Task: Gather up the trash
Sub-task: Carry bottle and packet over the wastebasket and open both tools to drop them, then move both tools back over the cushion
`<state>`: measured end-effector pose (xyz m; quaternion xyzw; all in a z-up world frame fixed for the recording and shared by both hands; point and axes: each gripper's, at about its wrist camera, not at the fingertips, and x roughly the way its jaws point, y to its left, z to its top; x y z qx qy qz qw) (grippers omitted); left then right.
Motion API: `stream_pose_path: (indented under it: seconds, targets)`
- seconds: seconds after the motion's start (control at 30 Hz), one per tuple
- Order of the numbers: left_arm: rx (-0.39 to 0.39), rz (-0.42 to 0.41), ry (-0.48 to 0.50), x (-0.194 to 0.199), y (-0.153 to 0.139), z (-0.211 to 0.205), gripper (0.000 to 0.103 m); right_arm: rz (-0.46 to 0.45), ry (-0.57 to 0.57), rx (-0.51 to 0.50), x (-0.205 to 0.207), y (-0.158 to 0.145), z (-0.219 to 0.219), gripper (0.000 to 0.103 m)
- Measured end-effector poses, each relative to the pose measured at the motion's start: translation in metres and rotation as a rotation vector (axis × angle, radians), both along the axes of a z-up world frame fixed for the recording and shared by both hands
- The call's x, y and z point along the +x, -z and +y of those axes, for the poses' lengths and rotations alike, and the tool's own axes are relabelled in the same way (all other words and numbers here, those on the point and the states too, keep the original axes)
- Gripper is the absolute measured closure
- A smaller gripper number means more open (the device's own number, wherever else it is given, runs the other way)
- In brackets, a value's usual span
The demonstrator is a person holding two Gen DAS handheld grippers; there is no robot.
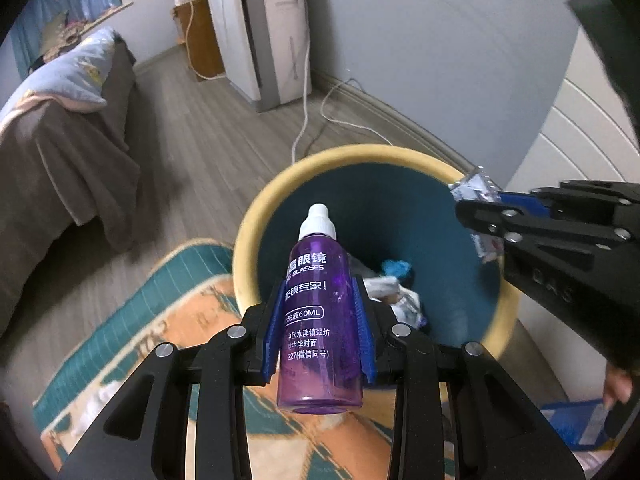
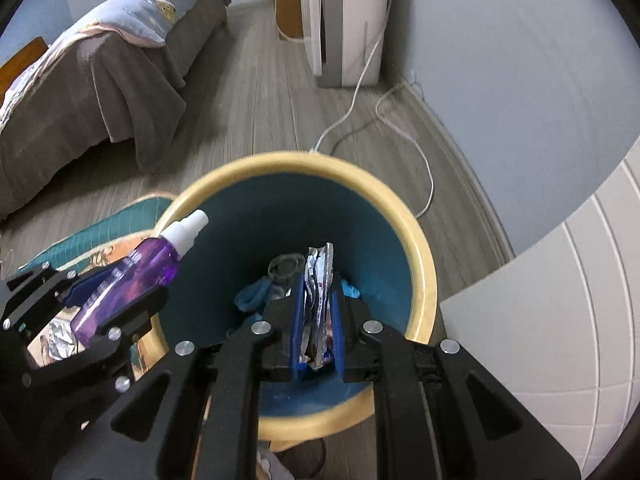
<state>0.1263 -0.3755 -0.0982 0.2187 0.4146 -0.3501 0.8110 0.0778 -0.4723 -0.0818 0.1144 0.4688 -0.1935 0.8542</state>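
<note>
**2 items poised over the bin**

The left gripper [image 1: 320, 316] clamps a purple lens-cleaner bottle [image 1: 316, 320] above the near rim of the yellow-rimmed trash bin [image 2: 420, 248]. The right gripper [image 2: 318, 316] pinches a crumpled foil wrapper [image 2: 318, 292] over the opening. Best to centre each over the opening before releasing.

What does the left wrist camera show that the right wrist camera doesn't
Only the left wrist view shows the printed label on the purple bottle and the person's fingers at the right edge. Only the right wrist view shows the crumpled wrapper full on, clamped in the right gripper, plus a dark ring in the bin. Both show the yellow-rimmed bin, the left gripper holding the bottle, the bed and the white cable.
</note>
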Motion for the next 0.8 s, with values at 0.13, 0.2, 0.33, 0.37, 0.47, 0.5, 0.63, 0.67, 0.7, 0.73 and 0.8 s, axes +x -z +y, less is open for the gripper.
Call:
stream_pose_path:
  seconds: [0.13,0.2,0.33,0.37,0.47,0.5,0.63,0.67,0.7,0.73,0.8]
  targets:
    - [-0.044,-0.031,-0.016,0.006,-0.007,0.007,0.069,-0.024,0.036,-0.025,-0.004,-0.006,-0.006,0.081]
    - [-0.051,-0.022,-0.026,0.008,-0.007,0.013,0.064,-0.033,0.065,-0.007,-0.007,-0.006,-0.014,0.069]
    - [-0.072,-0.033,-0.058,0.007,-0.014,0.034,0.043,-0.039,0.078,0.028,-0.007,-0.006,-0.015,0.051]
    - [-0.086,-0.031,-0.067,0.008,-0.016,0.040,0.038,-0.042,0.071,0.025,-0.006,-0.007,-0.012,0.037]
    - [-0.119,-0.035,-0.107,0.006,-0.025,0.062,0.018,-0.066,0.046,0.031,-0.003,-0.016,0.001,0.008]
    - [-0.129,-0.041,-0.132,0.004,-0.031,0.075,0.011,-0.073,0.035,0.032,-0.001,-0.020,0.007,0.006]
    - [-0.133,-0.091,-0.182,-0.006,-0.050,0.116,0.007,-0.086,-0.019,0.021,0.006,-0.036,0.035,0.006]
    - [-0.132,-0.100,-0.200,-0.007,-0.053,0.127,0.006,-0.086,-0.031,0.013,0.008,-0.039,0.042,0.006]
    - [-0.131,-0.101,-0.225,-0.007,-0.058,0.141,0.006,-0.084,-0.044,0.003,0.010,-0.043,0.051,0.006]
    - [-0.132,-0.101,-0.250,-0.007,-0.061,0.155,0.006,-0.084,-0.055,-0.003,0.012,-0.045,0.057,0.006]
    - [-0.119,-0.108,-0.304,-0.005,-0.069,0.179,0.006,-0.083,-0.081,-0.009,0.016,-0.052,0.073,0.006]
